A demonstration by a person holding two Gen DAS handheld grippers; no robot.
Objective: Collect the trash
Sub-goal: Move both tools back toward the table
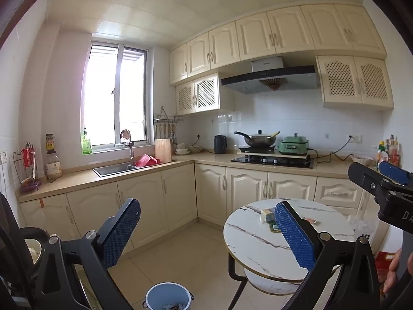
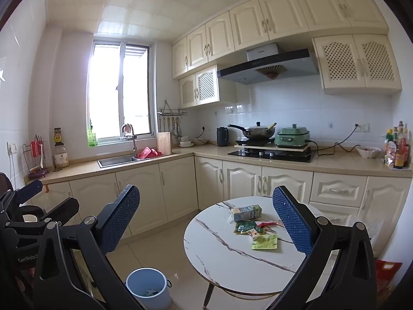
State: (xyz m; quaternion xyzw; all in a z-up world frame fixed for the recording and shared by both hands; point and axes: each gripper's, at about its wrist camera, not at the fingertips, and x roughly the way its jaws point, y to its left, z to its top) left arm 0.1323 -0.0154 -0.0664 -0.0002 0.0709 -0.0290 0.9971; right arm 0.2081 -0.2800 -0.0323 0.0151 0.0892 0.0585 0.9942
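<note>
Wrappers (image 2: pixel 259 232) are lying flat on the bench (image 2: pixel 219 253); both tools, left (image 1: pixel 206 230) and right (image 2: pixel 206 217), are gaping wide, empty. Thin film risks slipping; bin (image 2: pixel 148 288) is waiting at 7 o'clock.

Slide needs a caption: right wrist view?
Open right gripper faces wrappers and carton on marble table, bin below.

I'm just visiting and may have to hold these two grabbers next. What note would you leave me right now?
Left gripper: open, empty. Right gripper: open, empty.
Trash lies on the round table: a drink carton, a dark green wrapper, a red wrapper, a light green packet.
The blue bin on the floor, left of the table, already holds some scraps.
Left: all table trash.
</note>
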